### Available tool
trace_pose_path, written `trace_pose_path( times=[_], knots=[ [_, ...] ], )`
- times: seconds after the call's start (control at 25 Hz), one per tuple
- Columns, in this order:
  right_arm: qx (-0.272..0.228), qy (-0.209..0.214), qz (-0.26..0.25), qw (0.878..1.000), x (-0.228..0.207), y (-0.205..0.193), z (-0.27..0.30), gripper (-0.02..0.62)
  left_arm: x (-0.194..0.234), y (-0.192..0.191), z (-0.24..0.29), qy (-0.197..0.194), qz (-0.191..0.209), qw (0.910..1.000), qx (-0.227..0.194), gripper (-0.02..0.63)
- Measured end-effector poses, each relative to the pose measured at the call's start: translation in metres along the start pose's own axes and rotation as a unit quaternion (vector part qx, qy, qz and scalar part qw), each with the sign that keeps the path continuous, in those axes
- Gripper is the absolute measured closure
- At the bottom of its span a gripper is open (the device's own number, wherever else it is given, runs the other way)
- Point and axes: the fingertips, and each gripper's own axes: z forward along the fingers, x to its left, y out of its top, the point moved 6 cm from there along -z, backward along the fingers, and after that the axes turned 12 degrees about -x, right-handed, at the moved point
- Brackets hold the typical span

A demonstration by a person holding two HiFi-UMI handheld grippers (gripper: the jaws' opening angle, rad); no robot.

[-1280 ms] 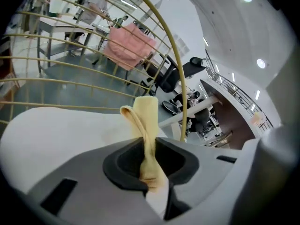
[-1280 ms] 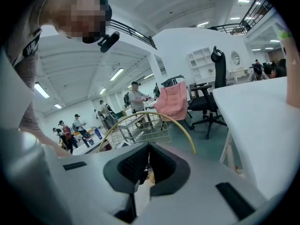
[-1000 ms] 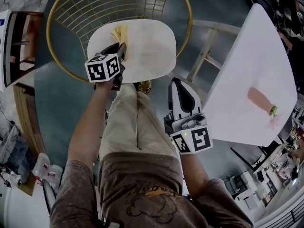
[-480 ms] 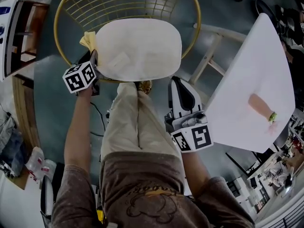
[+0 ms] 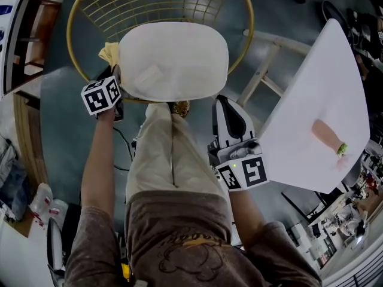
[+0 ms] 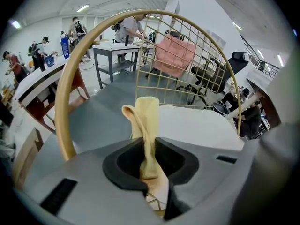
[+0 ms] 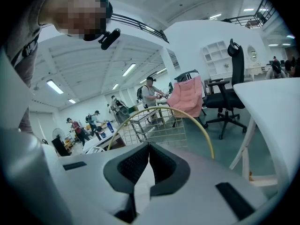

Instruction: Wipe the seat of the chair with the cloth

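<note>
The chair has a gold wire back (image 5: 155, 5) and a white padded seat (image 5: 173, 58). In the head view my left gripper (image 5: 114, 73) sits off the seat's left edge, shut on the yellow cloth (image 5: 109, 54), which pokes out beside the seat. The left gripper view shows the cloth (image 6: 146, 139) pinched between the jaws, standing up in front of the seat (image 6: 197, 125) and the gold rim (image 6: 77, 102). My right gripper (image 5: 224, 103) hangs lower right of the seat, beside the person's leg, jaws closed with nothing in them (image 7: 148, 149).
A white table (image 5: 317, 100) stands to the right, its legs near the chair. A wooden-framed desk (image 5: 27, 46) is at the left. Bags and bottles lie on the floor at lower left (image 5: 42, 202). The person's trouser leg (image 5: 167, 154) reaches the seat's front edge.
My left gripper slid with the cloth from the seat's upper left surface off its left edge, then held nearly still. The right gripper stayed put.
</note>
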Motion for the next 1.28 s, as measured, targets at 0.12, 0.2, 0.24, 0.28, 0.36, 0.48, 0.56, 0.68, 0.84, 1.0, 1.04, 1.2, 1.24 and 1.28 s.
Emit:
trace_pose_path(
  times=[0.12,0.2,0.24,0.28,0.36,0.48,0.56,0.68,0.84,1.0,1.04,1.2,1.24,1.28],
  knots=[
    [0.001,-0.002,0.002,1.0,-0.001,-0.001,0.0,0.568,-0.003,0.001,0.003,0.002,-0.001,1.0,0.005,0.531],
    [0.001,-0.003,0.004,1.0,-0.001,-0.002,-0.001,0.568,-0.006,0.001,0.004,0.003,0.001,1.0,0.009,0.531],
    [0.001,-0.004,0.005,1.0,-0.001,-0.003,-0.001,0.568,-0.007,0.001,0.004,0.003,0.001,0.9999,0.01,0.531],
    [0.001,-0.004,0.005,1.0,-0.001,-0.004,-0.001,0.568,-0.008,0.001,0.004,0.004,0.0,0.9999,0.012,0.531],
    [0.001,-0.006,0.007,1.0,-0.002,-0.005,-0.002,0.568,-0.011,0.0,0.005,0.007,-0.001,0.9999,0.014,0.531],
    [0.002,-0.008,0.008,1.0,-0.003,-0.007,-0.002,0.568,-0.017,0.002,0.008,0.005,0.007,0.9998,0.016,0.531],
    [0.003,-0.01,0.009,1.0,-0.004,-0.009,-0.003,0.568,-0.026,0.001,0.011,-0.011,0.018,0.9996,0.018,0.531],
    [0.007,-0.014,0.01,1.0,-0.006,-0.011,-0.005,0.568,-0.042,-0.004,0.019,-0.028,0.029,0.9987,0.032,0.531],
    [0.007,-0.018,0.01,1.0,-0.008,-0.01,-0.007,0.568,-0.066,-0.012,0.032,-0.049,0.023,0.9973,0.05,0.531],
    [0.007,-0.023,0.011,1.0,-0.012,-0.011,-0.011,0.568,-0.101,-0.026,0.046,-0.078,0.032,0.9938,0.073,0.531],
    [0.007,-0.025,0.012,1.0,-0.013,-0.011,-0.012,0.568,-0.11,-0.028,0.049,-0.085,0.034,0.993,0.075,0.531],
    [0.005,-0.033,0.014,0.999,-0.016,-0.011,-0.019,0.568,-0.148,-0.031,0.058,-0.109,0.053,0.9894,0.079,0.531],
    [0.005,-0.035,0.015,0.999,-0.017,-0.011,-0.02,0.568,-0.156,-0.031,0.059,-0.113,0.061,0.9885,0.079,0.531],
    [0.005,-0.038,0.015,0.999,-0.019,-0.011,-0.022,0.568,-0.162,-0.031,0.06,-0.117,0.066,0.9877,0.079,0.531]
  ],
)
